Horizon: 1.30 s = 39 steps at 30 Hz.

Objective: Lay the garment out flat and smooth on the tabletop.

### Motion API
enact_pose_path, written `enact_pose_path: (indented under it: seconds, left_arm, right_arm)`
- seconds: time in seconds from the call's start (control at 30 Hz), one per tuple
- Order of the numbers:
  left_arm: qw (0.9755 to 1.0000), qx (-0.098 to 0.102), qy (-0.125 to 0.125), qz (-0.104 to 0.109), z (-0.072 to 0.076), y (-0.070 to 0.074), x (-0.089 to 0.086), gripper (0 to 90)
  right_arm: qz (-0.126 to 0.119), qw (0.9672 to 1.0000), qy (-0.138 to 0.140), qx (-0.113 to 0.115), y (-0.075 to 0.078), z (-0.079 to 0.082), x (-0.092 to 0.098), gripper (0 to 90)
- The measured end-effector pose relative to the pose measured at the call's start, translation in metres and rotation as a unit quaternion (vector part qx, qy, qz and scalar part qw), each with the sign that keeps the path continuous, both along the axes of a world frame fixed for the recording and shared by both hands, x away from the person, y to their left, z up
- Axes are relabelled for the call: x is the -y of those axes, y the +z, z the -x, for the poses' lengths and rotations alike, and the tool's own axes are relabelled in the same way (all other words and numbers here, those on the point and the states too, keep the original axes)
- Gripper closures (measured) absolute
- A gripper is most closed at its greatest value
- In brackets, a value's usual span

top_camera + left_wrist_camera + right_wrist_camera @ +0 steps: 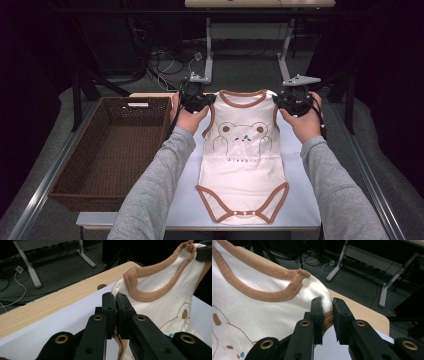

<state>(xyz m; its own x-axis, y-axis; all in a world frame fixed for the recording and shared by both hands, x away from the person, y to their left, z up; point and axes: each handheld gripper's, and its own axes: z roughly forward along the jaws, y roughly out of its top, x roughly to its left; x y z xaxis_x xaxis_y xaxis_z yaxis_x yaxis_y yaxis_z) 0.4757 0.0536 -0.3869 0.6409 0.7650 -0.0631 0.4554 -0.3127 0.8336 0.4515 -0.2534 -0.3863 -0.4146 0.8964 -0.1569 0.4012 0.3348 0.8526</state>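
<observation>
Starting at the fingers: our left gripper (116,315) has its two black fingers (109,312) pinched tight on one shoulder of the cream baby bodysuit with tan-brown trim and a bear drawing on the chest (243,150). In the left gripper view the fabric bunches up right between them. Our right gripper (327,315) has the other shoulder, fingers a bit further apart but clamped on the trim and cream cloth, just below a small white snap button (305,282).

In the high view the left gripper (199,102) and right gripper (292,102) sit at the two top corners of the bodysuit, neckline stretched between them. Both hands are wrapped around the gripper bodies, with our grey-sleeved forearms reaching forward from the bottom edge, roughly parallel.

The top of the bodysuit is lifted off the white desk (300,200), while the lower half with the leg openings and snaps lies flat near our edge. A brown woven wicker basket (75,165) sits just left of the desk.
</observation>
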Motion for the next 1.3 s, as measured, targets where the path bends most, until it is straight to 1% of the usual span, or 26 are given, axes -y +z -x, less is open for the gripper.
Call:
enact_pose_path:
  seconds: [0.1,0.13,0.23,0.27,0.33,0.37,0.4,0.47,0.5,0.57,0.6,0.7,0.83,0.87,0.97,1.0,1.1,1.13,1.2,1.23,1.27,1.3]
  left_arm:
    - [1.0000,-0.007,0.001,0.001,-0.008,-0.005,0.001,86.8]
    - [0.9999,-0.011,0.003,0.000,-0.010,-0.006,0.002,86.8]
    - [0.9998,-0.013,0.008,-0.009,-0.017,-0.013,0.003,86.8]
    - [0.9997,-0.018,0.010,-0.010,-0.018,-0.015,0.003,86.8]
    - [0.9996,-0.020,0.014,-0.012,-0.022,-0.019,0.003,86.8]
    - [0.9994,-0.022,0.018,-0.018,-0.024,-0.022,0.004,86.8]
    - [0.9994,-0.021,0.019,-0.020,-0.026,-0.024,0.004,86.8]
    - [0.9991,-0.021,0.023,-0.029,-0.029,-0.028,0.005,86.8]
    - [0.9989,-0.024,0.024,-0.032,-0.030,-0.031,0.006,86.7]
    - [0.9984,-0.026,0.031,-0.039,-0.033,-0.036,0.008,86.7]
    - [0.9983,-0.026,0.031,-0.041,-0.034,-0.038,0.009,86.7]
    - [0.9976,-0.028,0.035,-0.054,-0.035,-0.045,0.012,86.7]
    - [0.9972,-0.029,0.040,-0.056,-0.036,-0.053,0.016,86.7]
    - [0.9969,-0.029,0.041,-0.060,-0.037,-0.056,0.017,86.7]
    - [0.9963,-0.032,0.044,-0.066,-0.038,-0.062,0.018,86.8]
    - [0.9963,-0.031,0.044,-0.068,-0.038,-0.064,0.019,86.7]
    - [0.9961,-0.033,0.046,-0.068,-0.039,-0.070,0.019,86.8]
    - [0.9960,-0.030,0.046,-0.071,-0.039,-0.072,0.019,86.7]
    - [0.9957,-0.032,0.048,-0.072,-0.039,-0.075,0.019,86.7]
    - [0.9955,-0.034,0.047,-0.074,-0.039,-0.077,0.020,86.7]
    - [0.9954,-0.032,0.046,-0.078,-0.039,-0.079,0.020,86.7]
    - [0.9953,-0.032,0.047,-0.078,-0.039,-0.082,0.021,86.7]
  right_arm:
    - [0.000,0.9999,-0.008,-0.007,-0.005,-0.006,-0.001,79.0]
    - [0.002,0.9999,-0.010,-0.008,-0.007,-0.008,-0.002,79.0]
    - [0.012,0.9998,-0.013,-0.009,-0.013,-0.014,-0.005,79.0]
    - [0.012,0.9997,-0.015,-0.013,-0.015,-0.016,-0.007,79.0]
    - [0.017,0.9995,-0.019,-0.019,-0.020,-0.020,-0.009,79.0]
    - [0.022,0.9994,-0.021,-0.018,-0.023,-0.022,-0.011,79.0]
    - [0.024,0.9991,-0.025,-0.023,-0.026,-0.025,-0.013,79.0]
    - [0.032,0.9989,-0.026,-0.022,-0.031,-0.028,-0.015,79.0]
    - [0.032,0.9987,-0.029,-0.025,-0.033,-0.029,-0.017,79.0]
    - [0.040,0.9985,-0.031,-0.023,-0.037,-0.032,-0.019,79.0]
    - [0.038,0.9984,-0.033,-0.025,-0.039,-0.033,-0.021,79.0]
    - [0.040,0.9981,-0.033,-0.032,-0.044,-0.036,-0.023,79.0]
    - [0.044,0.9976,-0.039,-0.038,-0.052,-0.041,-0.025,79.0]
    - [0.044,0.9974,-0.041,-0.040,-0.054,-0.042,-0.025,79.0]
    - [0.037,0.9974,-0.044,-0.042,-0.061,-0.043,-0.024,79.0]
    - [0.031,0.9974,-0.047,-0.045,-0.064,-0.044,-0.024,79.0]
    - [0.027,0.9971,-0.051,-0.050,-0.072,-0.044,-0.024,79.0]
    - [0.028,0.9971,-0.051,-0.049,-0.076,-0.043,-0.024,79.0]
    - [0.029,0.9974,-0.047,-0.046,-0.079,-0.043,-0.025,79.0]
    - [0.034,0.9975,-0.045,-0.043,-0.081,-0.043,-0.026,79.0]
    - [0.037,0.9975,-0.043,-0.041,-0.082,-0.043,-0.026,79.0]
    - [0.038,0.9974,-0.043,-0.043,-0.083,-0.043,-0.027,78.9]
